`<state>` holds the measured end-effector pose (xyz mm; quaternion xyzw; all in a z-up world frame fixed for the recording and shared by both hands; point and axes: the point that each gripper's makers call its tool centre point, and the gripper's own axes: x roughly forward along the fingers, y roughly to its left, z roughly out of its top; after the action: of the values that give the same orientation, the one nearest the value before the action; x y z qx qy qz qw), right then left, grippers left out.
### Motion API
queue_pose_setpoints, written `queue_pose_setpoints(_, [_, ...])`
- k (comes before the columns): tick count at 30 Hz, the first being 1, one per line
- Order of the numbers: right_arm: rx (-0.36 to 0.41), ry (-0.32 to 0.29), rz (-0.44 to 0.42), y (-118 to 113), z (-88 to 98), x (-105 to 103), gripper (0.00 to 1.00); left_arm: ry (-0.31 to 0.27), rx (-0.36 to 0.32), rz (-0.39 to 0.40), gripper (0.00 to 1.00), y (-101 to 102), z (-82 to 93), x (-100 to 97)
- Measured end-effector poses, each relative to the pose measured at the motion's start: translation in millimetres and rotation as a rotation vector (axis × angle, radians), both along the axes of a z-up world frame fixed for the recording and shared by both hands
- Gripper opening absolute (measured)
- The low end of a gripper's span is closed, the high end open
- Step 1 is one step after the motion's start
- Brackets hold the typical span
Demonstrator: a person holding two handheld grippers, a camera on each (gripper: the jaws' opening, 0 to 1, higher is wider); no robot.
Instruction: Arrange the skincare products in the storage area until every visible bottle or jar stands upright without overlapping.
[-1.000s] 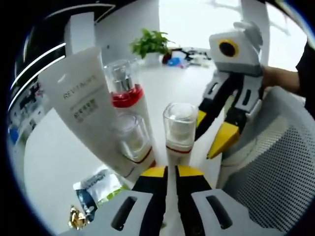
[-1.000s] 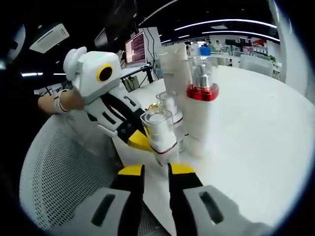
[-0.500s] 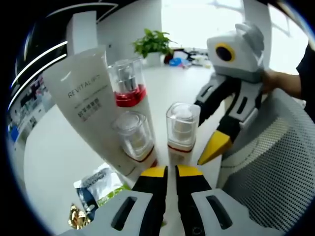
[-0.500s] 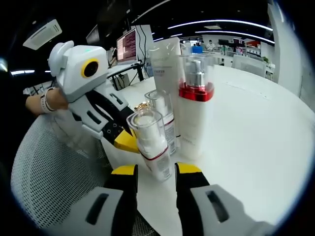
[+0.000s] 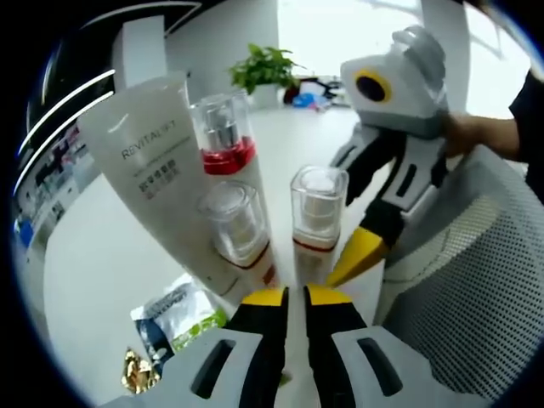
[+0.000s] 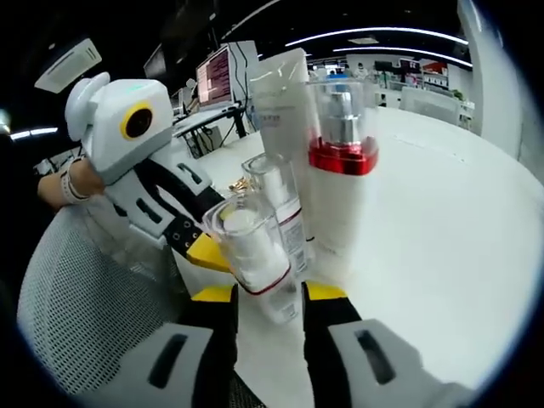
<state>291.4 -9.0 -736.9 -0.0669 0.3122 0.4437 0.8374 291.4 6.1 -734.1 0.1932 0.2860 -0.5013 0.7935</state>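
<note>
The right tool (image 6: 266,293) has closed in, spread jaws now flanking the small bottle (image 6: 252,255); the left tool (image 5: 286,296) stays pressed together.

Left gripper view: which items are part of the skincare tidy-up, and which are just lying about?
Part of the job:
- white tube
- tall pump bottle with red collar
- small pump bottle beside it
- small pump bottle nearest the jaws

Lying about:
- foil sachets on the table
- potted plant far back
- white mesh basket at the right
</note>
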Motion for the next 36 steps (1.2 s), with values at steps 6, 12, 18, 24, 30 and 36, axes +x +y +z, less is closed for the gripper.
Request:
queue_pose_setpoints(6, [-0.022, 0.012, 0.008, -3, -5.0, 2, 0.26, 0.002, 0.003, 0.002, 0.04, 2, -0.8, 0.7])
queue_pose_setpoints(12, [-0.041, 0.017, 0.005, -6, -10.2, 4, 0.25, 0.005, 0.003, 0.001, 0.04, 2, -1.1, 0.7])
queue_pose_setpoints(18, [-0.055, 0.019, -0.002, -8, -11.7, 6, 0.24, 0.008, 0.004, -0.003, 0.05, 1, -1.9, 0.3])
queue_pose_setpoints(24, [-0.065, 0.023, -0.015, -9, -12.4, 10, 0.24, 0.012, 0.004, 0.006, 0.05, 2, -2.4, 1.2])
queue_pose_setpoints(30, [-0.103, 0.036, -0.019, -15, -19.4, 8, 0.24, 0.015, 0.009, 0.008, 0.05, 4, -3.3, 1.3])
queue_pose_setpoints(36, [-0.092, 0.037, -0.034, -15, -15.1, 8, 0.21, 0.007, -0.002, 0.014, 0.05, 4, -0.3, 3.7])
